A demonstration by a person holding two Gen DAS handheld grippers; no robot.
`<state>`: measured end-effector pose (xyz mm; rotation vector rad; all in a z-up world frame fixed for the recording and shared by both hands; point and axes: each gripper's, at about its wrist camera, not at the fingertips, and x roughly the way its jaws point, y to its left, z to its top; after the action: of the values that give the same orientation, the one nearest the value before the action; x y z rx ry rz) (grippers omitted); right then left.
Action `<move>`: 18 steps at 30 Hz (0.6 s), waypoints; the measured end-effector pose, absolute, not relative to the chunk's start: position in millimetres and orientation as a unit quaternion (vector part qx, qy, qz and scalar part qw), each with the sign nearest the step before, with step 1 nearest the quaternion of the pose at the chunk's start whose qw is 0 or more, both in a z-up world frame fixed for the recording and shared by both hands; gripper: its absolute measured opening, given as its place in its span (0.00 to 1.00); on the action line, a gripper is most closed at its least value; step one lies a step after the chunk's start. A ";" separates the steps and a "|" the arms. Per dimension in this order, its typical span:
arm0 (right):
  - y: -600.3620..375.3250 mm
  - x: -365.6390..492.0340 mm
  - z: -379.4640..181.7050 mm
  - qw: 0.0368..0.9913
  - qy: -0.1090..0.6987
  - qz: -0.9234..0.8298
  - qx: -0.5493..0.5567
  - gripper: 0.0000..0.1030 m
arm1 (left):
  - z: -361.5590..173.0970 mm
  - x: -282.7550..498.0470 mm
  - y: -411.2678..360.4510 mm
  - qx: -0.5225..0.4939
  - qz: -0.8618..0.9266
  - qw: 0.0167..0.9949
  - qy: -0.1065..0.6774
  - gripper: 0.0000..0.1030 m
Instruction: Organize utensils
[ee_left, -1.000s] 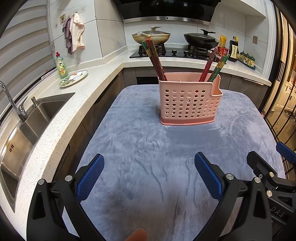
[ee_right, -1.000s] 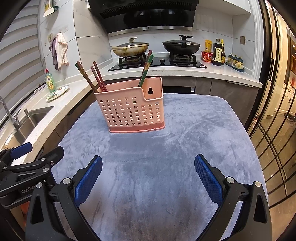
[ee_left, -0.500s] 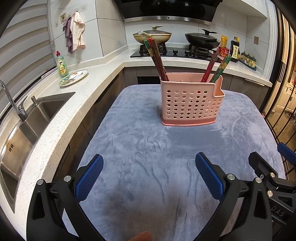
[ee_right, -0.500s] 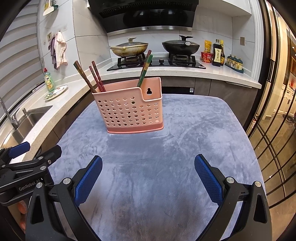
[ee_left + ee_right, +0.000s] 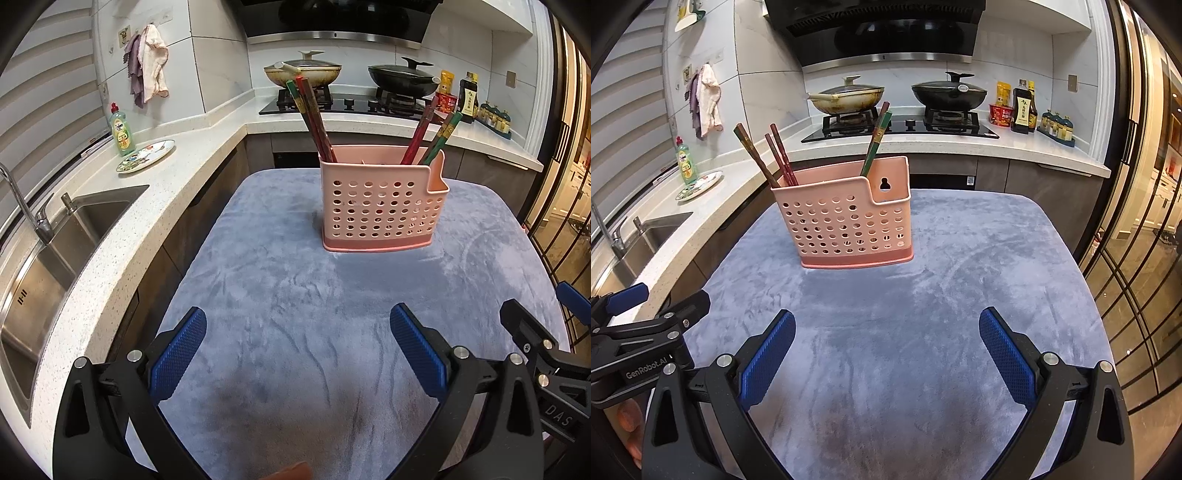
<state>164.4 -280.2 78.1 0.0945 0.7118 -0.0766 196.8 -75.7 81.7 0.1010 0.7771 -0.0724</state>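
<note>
— What has shifted since the earlier frames?

— Slightly lower in the left wrist view than a second ago, the pink utensil holder (image 5: pixel 382 199) is now seen; little else is changed. In the right wrist view the same holder is seen a little farther to the right than before.

— What is shown in the left wrist view?

— The left gripper (image 5: pixel 297 350) is held above the grey cloth-covered table (image 5: pixel 280 288), its blue-padded fingers (image 5: pixel 177 354) spread wide apart with nothing between them. The holder is set upright on the far half of the table. Chopsticks are stood in it: a left bunch (image 5: pixel 312 118) leaned to the left, and a right bunch (image 5: pixel 432 134) leaned to the right. The right gripper (image 5: pixel 546 354) is seen at the near right edge. A sink (image 5: pixel 48 266) is set in the counter on the left, with a dish soap bottle (image 5: pixel 121 130) and a plate (image 5: pixel 146 156) beyond it.

— And in the right wrist view?

— The right gripper (image 5: pixel 886 350) is likewise held over the table (image 5: pixel 923 295), fingers parted and nothing gripped. The holder (image 5: pixel 846 218) is seen left of centre, well apart from both grippers. The left bunch (image 5: pixel 764 155) is stood at its left end, the right bunch (image 5: pixel 877 138) near its raised right corner. The left gripper (image 5: pixel 646 325) is seen at the near left. Two lidded pans (image 5: pixel 897 96) are placed on the far stove.
</note>
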 end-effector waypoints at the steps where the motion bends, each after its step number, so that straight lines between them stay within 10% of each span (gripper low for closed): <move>1: -279.3 165.0 77.7 0.935 0.348 -0.038 0.046 0.93 | 81.6 197.1 -75.7 0.049 -0.036 0.923 0.379 0.93; 18: -281.5 172.8 75.2 0.933 0.355 -0.038 0.046 0.93 | 80.6 202.0 -79.2 0.056 -0.029 0.923 0.381 0.93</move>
<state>172.8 -281.5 75.2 0.0939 0.7254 -0.0774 202.0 -79.2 80.6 0.1144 0.7820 -0.0591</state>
